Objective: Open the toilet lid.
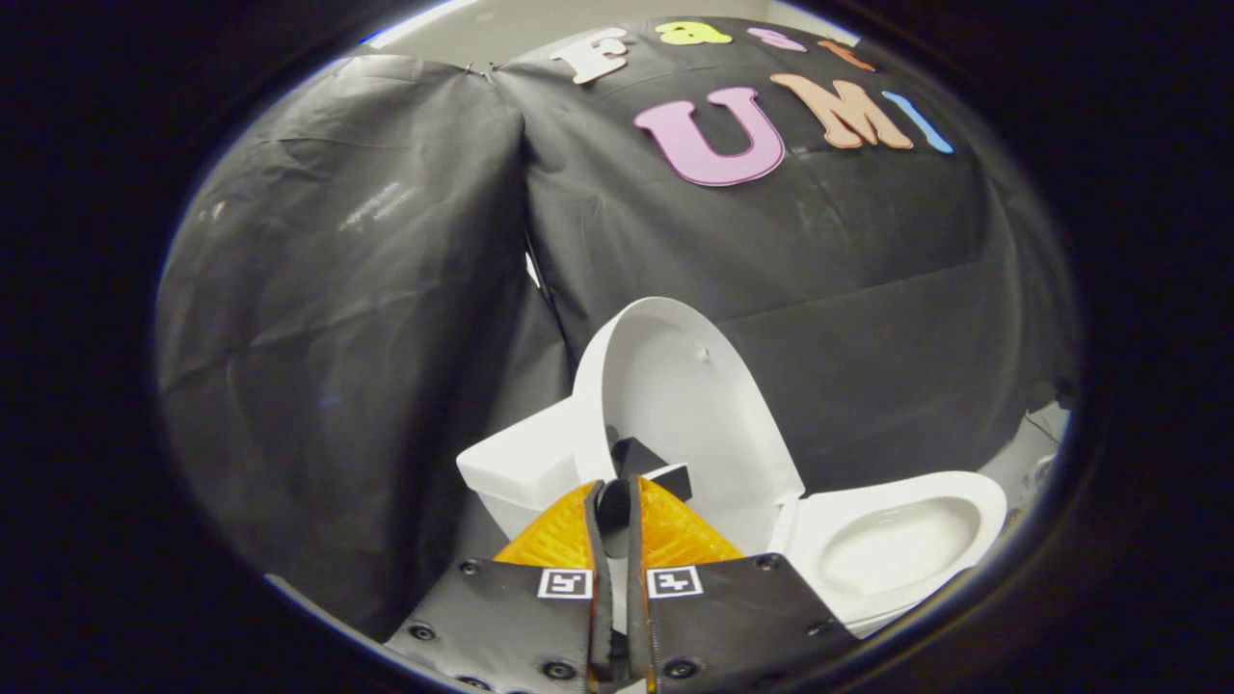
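The white toilet lid [689, 405] stands raised, its inner side facing me, hinged away from the white seat and bowl [901, 549] on the right. A small black tab [644, 465] sits on the lid's near rim. My gripper [613, 501] is at that rim, its two fingers drawn close together with the lid's edge and the tab's base pinched between the fingertips. Only a narrow slit is left between the fingers. The lid's lower edge is hidden behind them.
The white tank [525, 463] stands just behind and left of the lid. Black booth cloth [366, 318] hangs close behind the toilet and to the left. A strip of pale floor [1036, 453] shows at the far right.
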`<state>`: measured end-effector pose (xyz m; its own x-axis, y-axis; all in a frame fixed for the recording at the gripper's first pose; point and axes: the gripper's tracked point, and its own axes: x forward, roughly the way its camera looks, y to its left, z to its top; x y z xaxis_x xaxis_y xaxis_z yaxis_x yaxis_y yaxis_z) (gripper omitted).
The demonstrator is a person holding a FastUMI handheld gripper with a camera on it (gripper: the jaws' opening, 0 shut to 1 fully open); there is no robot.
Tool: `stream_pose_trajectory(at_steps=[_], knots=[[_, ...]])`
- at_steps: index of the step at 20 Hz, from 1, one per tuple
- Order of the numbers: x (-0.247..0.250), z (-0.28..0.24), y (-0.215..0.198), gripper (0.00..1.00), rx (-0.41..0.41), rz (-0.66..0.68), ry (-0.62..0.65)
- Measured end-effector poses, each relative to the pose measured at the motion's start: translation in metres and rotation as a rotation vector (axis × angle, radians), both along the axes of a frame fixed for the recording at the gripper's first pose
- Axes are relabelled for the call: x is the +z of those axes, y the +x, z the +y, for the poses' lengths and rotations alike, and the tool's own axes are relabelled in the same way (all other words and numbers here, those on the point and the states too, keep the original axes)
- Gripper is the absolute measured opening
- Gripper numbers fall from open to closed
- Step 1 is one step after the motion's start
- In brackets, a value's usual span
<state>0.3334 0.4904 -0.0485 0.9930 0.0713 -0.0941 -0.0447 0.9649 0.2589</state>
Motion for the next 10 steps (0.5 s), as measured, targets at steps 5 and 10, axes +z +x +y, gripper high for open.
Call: stream_pose_trajectory(at_steps=[5,10], knots=[[0.000,0.002,0.005,0.17,0.012,0.024,-0.057],[0.011,0.001,0.003,0.31,0.012,0.017,-0.047]])
